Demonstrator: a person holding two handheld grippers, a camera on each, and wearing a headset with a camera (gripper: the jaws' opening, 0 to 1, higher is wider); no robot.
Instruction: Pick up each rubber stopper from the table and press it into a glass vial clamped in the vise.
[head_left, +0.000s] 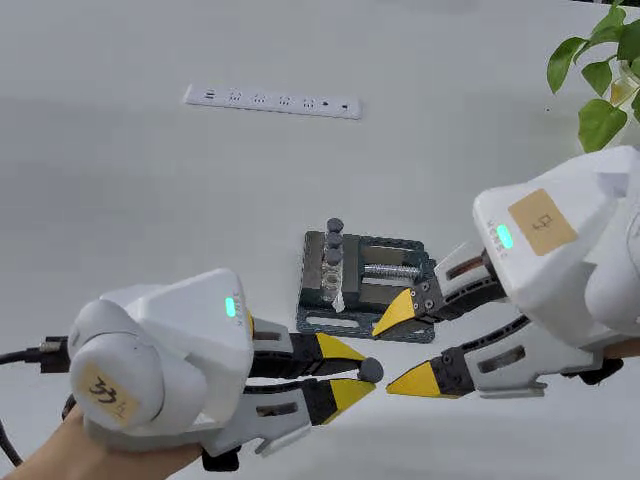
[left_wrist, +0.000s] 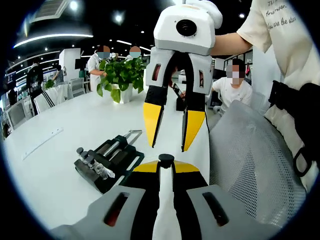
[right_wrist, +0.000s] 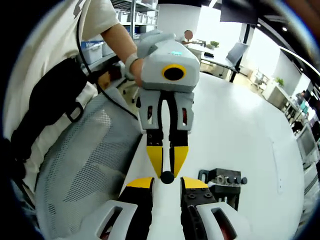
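My left gripper (head_left: 366, 371) is at the lower left, shut on a dark round rubber stopper (head_left: 372, 370) pinched at its yellow tips. In the left gripper view the stopper (left_wrist: 166, 160) sits at the tip of my jaws. My right gripper (head_left: 382, 360) faces it from the right, open, with its yellow tips on either side of the stopper and not touching it. The stopper (right_wrist: 167, 176) hangs just ahead of the right jaws. Behind both, a small black vise (head_left: 385, 290) clamps a row of glass vials (head_left: 333, 262). The far ones carry dark stoppers; the nearest looks uncapped.
A white power strip (head_left: 272, 100) lies far back on the white table. A green plant (head_left: 605, 75) stands at the right rear corner. A grey mesh chair (left_wrist: 250, 160) sits by the table's edge near the person, and other people sit in the background.
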